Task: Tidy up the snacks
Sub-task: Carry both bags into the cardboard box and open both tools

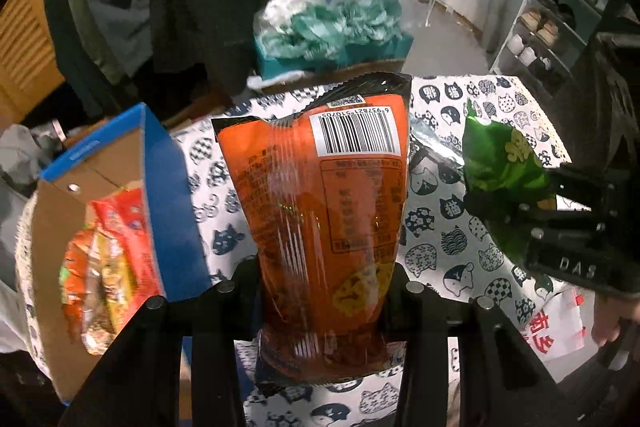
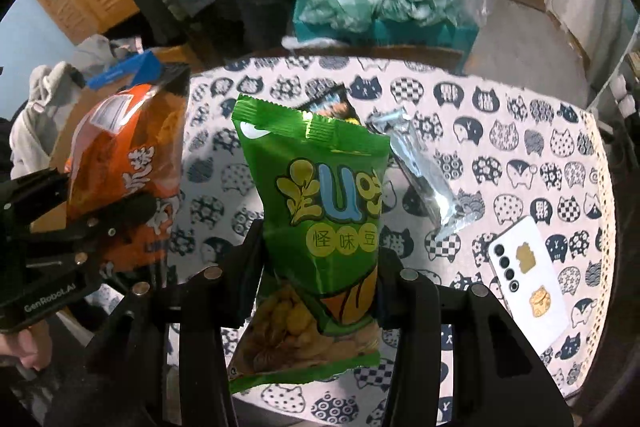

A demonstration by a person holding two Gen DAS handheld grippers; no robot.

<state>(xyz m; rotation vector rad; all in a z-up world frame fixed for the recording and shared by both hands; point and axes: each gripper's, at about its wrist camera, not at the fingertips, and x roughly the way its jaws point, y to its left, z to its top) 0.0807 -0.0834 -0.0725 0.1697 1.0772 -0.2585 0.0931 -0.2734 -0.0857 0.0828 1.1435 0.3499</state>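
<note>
A: Left wrist view: left tongs (image 1: pixel 322 291) closed on the lower part of an orange snack packet (image 1: pixel 320 223), glossy film with crimped black ends, barcode side facing the lens, held upright above the table (image 1: pixel 452 227), whose cloth carries a printed cat-head pattern. What lies at the table's left edge?

B: An open cardboard box (image 1: pixel 120 203), blue outside and plain brown inside, with crinkled red and orange packets (image 1: pixel 104 267) in it. At right, the right tongs (image 1: pixel 520 215) grip a green snack packet (image 1: pixel 502 163).

A: Right wrist view: right tongs (image 2: pixel 320 267) pinched on that green snack packet (image 2: pixel 320 239), shiny foil with a serrated top edge and a clear window at the bottom showing pale beans; also held upright over the table (image 2: pixel 520 115). What appears only here?

B: A flat white phone (image 2: pixel 528 275) near the table's right edge, a crumpled silver wrapper (image 2: pixel 424 179) lying on the cloth behind the packet, and the orange snack packet's (image 2: pixel 128 171) printed front, gripped by the left tongs (image 2: pixel 108 227) at left.
</note>
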